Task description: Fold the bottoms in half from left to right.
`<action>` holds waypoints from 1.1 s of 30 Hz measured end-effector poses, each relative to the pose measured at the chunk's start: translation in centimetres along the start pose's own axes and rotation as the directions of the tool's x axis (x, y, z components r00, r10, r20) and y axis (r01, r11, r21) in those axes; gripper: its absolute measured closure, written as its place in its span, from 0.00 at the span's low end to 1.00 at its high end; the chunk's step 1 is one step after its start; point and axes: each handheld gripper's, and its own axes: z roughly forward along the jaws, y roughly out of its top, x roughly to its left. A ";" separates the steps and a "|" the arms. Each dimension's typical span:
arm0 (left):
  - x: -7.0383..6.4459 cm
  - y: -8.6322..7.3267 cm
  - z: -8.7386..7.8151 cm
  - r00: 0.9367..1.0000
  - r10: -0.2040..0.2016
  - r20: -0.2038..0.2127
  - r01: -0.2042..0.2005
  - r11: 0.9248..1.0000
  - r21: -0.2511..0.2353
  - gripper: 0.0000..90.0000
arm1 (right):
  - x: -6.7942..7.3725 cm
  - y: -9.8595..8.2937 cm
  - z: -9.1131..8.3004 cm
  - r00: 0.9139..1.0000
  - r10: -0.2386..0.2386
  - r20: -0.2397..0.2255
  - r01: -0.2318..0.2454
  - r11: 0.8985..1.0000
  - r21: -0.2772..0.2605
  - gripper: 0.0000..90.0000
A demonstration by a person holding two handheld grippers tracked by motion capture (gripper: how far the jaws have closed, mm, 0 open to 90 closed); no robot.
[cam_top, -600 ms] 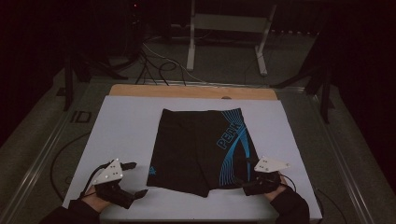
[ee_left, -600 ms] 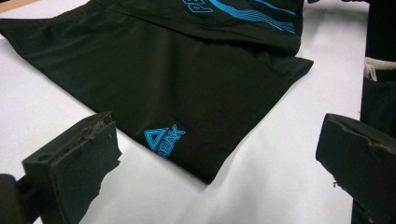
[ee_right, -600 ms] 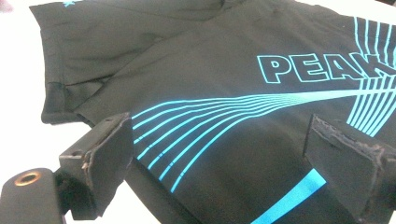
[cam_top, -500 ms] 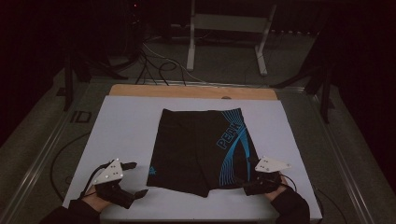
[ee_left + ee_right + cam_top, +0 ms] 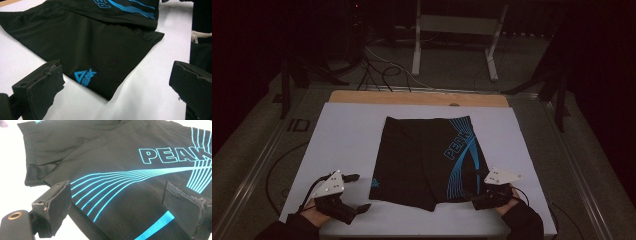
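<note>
Two grippers are sitting at the near hem of the shorts [image 5: 427,160], which are lying flat in the middle of the white table [image 5: 347,135]. Since half a second ago, almost nothing is shifting. At lower left of the high view, the left gripper [image 5: 354,192] is waiting with jaws spread wide, just off the leg corner bearing the small logo [image 5: 85,76]. At lower right, the right gripper [image 5: 472,197] is creeping slightly closer, jaws spread over the striped leg, not yet pinching cloth. Judging from this, both are lining up to grab the hem for a fold.
</note>
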 end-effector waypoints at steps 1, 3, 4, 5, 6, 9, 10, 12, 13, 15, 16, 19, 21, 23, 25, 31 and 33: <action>0.0 0.1 0.0 1.000 0.000 0.004 0.000 1.000 -0.001 0.00 | 0.0 0.0 0.0 1.000 0.000 -0.002 0.000 1.000 0.003 0.10; -0.1 0.1 0.1 1.000 -0.002 0.013 0.002 1.000 -0.002 0.00 | 0.1 0.0 0.0 1.000 0.004 -0.004 -0.004 1.000 0.008 0.10; -0.2 0.2 0.2 1.000 0.004 0.015 -0.004 1.000 0.003 0.00 | 0.1 0.1 0.0 1.000 0.009 -0.004 -0.009 1.000 0.007 0.10; -0.3 0.3 0.2 1.000 0.004 0.026 -0.004 1.000 0.005 0.00 | 0.1 0.2 -0.1 1.000 0.018 -0.007 -0.018 1.000 0.001 0.10; -0.3 0.5 0.3 0.999 0.005 0.036 -0.005 1.000 0.009 0.00 | 0.1 0.3 -0.1 1.000 0.028 -0.011 -0.028 1.000 -0.003 0.10; -0.6 0.9 0.3 0.998 0.012 0.056 -0.012 1.000 -0.002 0.00 | 0.4 0.5 -0.2 1.000 0.013 -0.003 -0.013 1.000 0.005 0.10; -0.7 1.0 0.4 0.998 0.018 0.059 -0.018 1.000 -0.003 0.00 | 0.4 0.7 -0.2 1.000 0.007 -0.004 -0.007 1.000 0.014 0.10; -0.8 1.2 0.4 0.998 0.022 0.058 -0.022 1.000 -0.003 0.00 | 0.6 0.9 -0.2 1.000 -0.003 0.000 0.003 1.000 0.017 0.10; -0.8 1.2 0.5 0.998 0.023 0.062 -0.023 1.000 0.003 0.00 | 0.7 1.2 -0.2 1.000 -0.012 0.006 0.012 1.000 0.028 0.10; -0.8 1.3 0.5 0.998 0.024 0.056 -0.025 1.000 0.010 0.00 | 0.7 1.3 -0.2 1.000 -0.012 0.007 0.012 1.000 0.022 0.10; -0.8 1.4 0.5 0.998 0.022 0.058 -0.023 1.000 0.013 0.00 | 0.7 1.5 -0.3 1.000 0.004 0.008 -0.004 1.000 0.018 0.10; -0.8 1.6 0.6 0.998 0.014 0.056 -0.015 1.000 0.006 0.00 | 0.7 2.1 -0.7 1.000 -0.001 0.016 0.001 1.000 0.009 0.10; -0.8 1.7 0.7 0.998 0.012 0.059 -0.013 1.000 0.014 0.00 | 0.7 2.5 -0.9 1.000 0.003 0.016 -0.003 1.000 -0.004 0.10; -0.8 1.9 0.6 0.998 0.017 0.054 -0.018 1.000 0.017 0.00 | 0.7 3.0 -1.1 1.000 -0.008 0.024 0.008 1.000 -0.001 0.10; -0.8 2.1 0.5 0.999 0.015 0.048 -0.016 1.000 0.011 0.00 | 0.6 3.5 -1.3 0.999 -0.016 0.028 0.016 1.000 -0.001 0.10; -0.6 2.8 0.2 0.999 0.012 0.044 -0.013 1.000 0.009 0.00 | 0.3 5.1 -1.7 0.999 -0.036 0.040 0.036 0.999 -0.013 0.10; -0.5 3.0 0.1 0.999 0.026 0.034 -0.027 1.000 0.016 0.00 | 0.2 5.6 -1.8 0.999 -0.037 0.038 0.038 0.999 -0.023 0.10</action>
